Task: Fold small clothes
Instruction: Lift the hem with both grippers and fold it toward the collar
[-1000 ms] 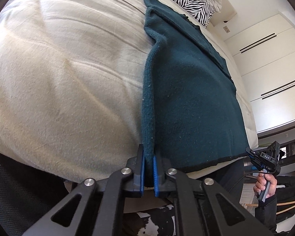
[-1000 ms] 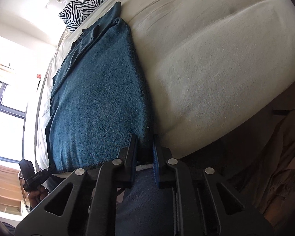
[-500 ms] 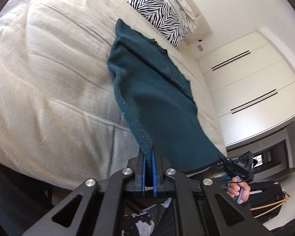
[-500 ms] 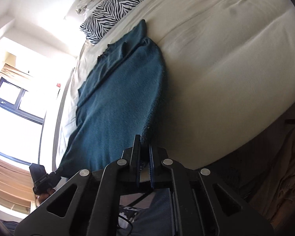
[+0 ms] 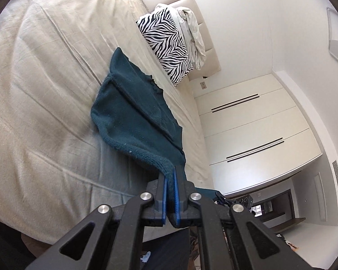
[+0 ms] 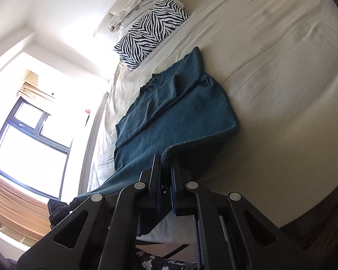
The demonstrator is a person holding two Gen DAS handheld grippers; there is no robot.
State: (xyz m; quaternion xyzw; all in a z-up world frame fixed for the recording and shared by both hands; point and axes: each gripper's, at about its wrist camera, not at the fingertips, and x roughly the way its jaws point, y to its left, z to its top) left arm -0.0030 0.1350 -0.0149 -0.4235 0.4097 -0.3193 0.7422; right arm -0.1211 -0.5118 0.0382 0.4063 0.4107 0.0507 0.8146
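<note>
Left wrist view, from left to right: cream bed (image 5: 45,90) across the left half; dark teal garment (image 5: 133,117) at centre, far part flat on the sheet, near corner lifted to lower centre; left gripper (image 5: 170,180) at bottom centre, jaws nearly together, pinching that corner; zebra-print pillow (image 5: 166,45) at upper centre with a pale crumpled cloth (image 5: 191,31) just beside it; white wardrobe (image 5: 254,130) on the right.

Right wrist view, from left to right: bright window (image 6: 29,139) at left; pillow (image 6: 151,31) at upper centre; garment (image 6: 180,121) at centre, near edge raised off the bed (image 6: 281,67); right gripper (image 6: 165,166) at bottom centre, jaws narrow, clamping the other near corner.
</note>
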